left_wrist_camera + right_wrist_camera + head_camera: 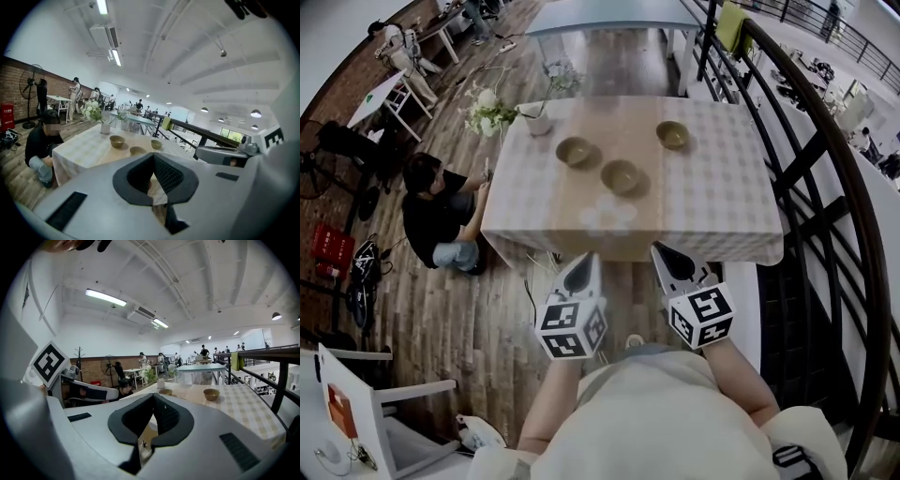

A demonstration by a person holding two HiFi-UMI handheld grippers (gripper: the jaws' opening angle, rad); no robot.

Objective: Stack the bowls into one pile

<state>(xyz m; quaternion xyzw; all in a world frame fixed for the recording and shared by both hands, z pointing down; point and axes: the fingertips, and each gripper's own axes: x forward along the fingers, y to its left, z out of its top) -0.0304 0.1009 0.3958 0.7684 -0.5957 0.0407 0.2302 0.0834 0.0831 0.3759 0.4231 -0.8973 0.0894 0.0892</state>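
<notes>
Three olive-brown bowls stand apart on the checked tablecloth: a left bowl [576, 151] [116, 140], a middle bowl [621, 176] [137, 150] and a far right bowl [672, 134] [156, 144] [211, 393]. The right gripper view also catches one of the other bowls [165, 391]. My left gripper [589, 259] [152, 157] and right gripper [662, 251] [153, 397] hover side by side off the table's near edge, well short of the bowls. Both are shut, tips touching, with nothing held.
A white vase of flowers [536, 120] stands at the table's far left corner. A person [441, 211] crouches by the table's left side. A black railing [825, 187] runs along the right. A white chair [366, 394] stands at lower left.
</notes>
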